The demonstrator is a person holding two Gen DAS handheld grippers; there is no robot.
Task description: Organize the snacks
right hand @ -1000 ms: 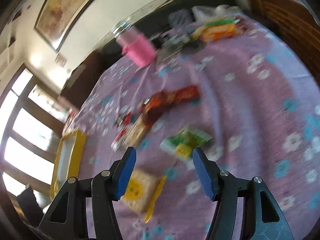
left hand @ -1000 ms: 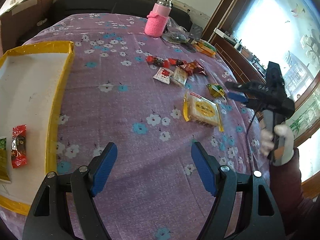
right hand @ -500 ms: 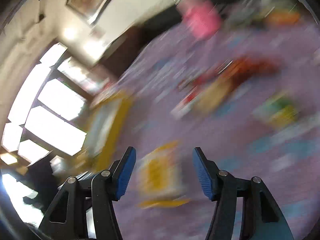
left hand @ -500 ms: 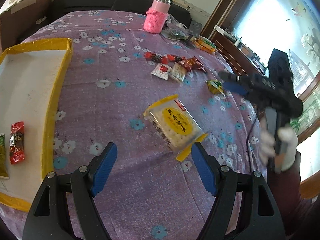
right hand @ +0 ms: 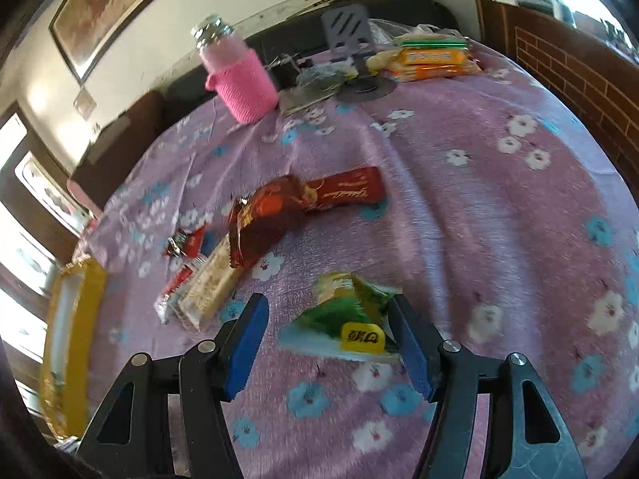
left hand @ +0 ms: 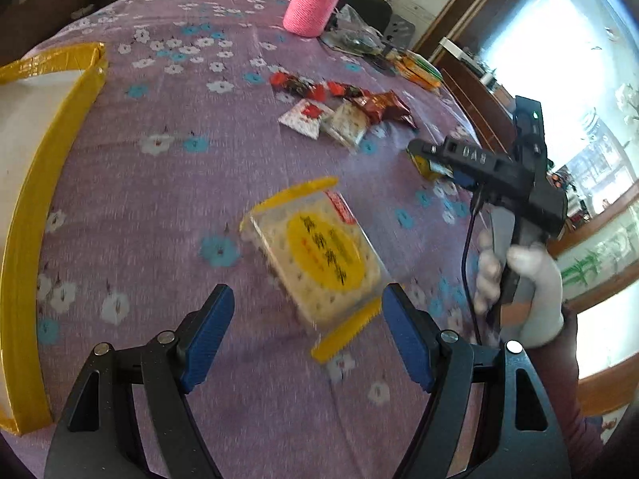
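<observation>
A clear cracker packet with yellow ends lies on the purple flowered cloth, just ahead of my left gripper, which is open with the packet's near end reaching between its blue pads. My right gripper is open and straddles a green and yellow snack packet; the pads do not press on it. In the left wrist view the right gripper hangs over that packet, held by a white-gloved hand. The yellow-rimmed white tray sits at the left.
Red packets, a pale cracker packet and small red candies lie mid-table. A pink-sleeved bottle, a phone stand and orange packets stand at the back. The tray is far left.
My left gripper has closed in on the cracker packet, which now lies by its fingertips. The right wrist view swung left, then back and lower onto the green packet.
</observation>
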